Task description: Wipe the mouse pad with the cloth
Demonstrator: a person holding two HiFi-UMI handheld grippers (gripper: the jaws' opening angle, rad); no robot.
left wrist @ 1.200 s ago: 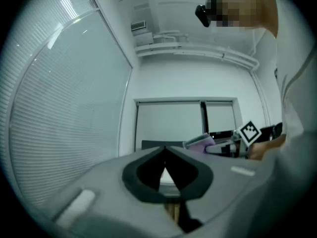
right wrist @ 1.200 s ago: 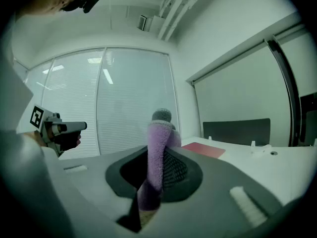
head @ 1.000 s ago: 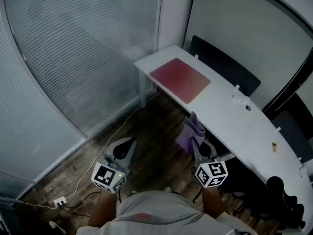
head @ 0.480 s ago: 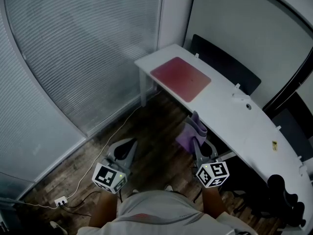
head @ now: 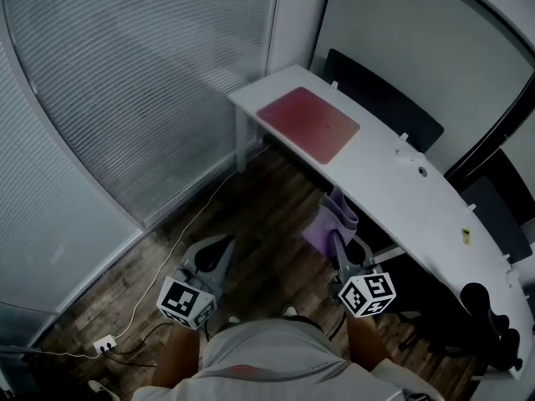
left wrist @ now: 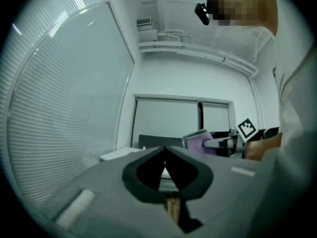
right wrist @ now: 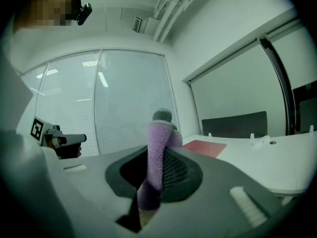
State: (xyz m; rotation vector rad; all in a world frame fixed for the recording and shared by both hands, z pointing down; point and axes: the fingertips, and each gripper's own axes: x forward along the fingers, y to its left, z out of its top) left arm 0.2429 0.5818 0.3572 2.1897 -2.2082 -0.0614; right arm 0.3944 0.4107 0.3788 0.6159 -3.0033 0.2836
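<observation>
While you stood back from the white desk [head: 393, 192], the wiping had not yet begun; by my reading you were at the approach step, cloth in hand. Your right gripper [head: 336, 242] was clamped on the purple cloth [head: 329, 222], which stood up between its jaws and hung low over the wooden floor [head: 259, 224], in front of the desk edge and well apart from the pad. Your left gripper [head: 221, 251] was pinched together on nothing, its tips meeting, held low at your left side. The red mouse pad [head: 308, 124] lay flat near the far end of the desk, beside the corner, with nothing on it. The next move probably called for you to step closer, carry the cloth up over the desk and lay it onto the pad's surface. The empty left gripper might have helped by pinning a pad edge.
</observation>
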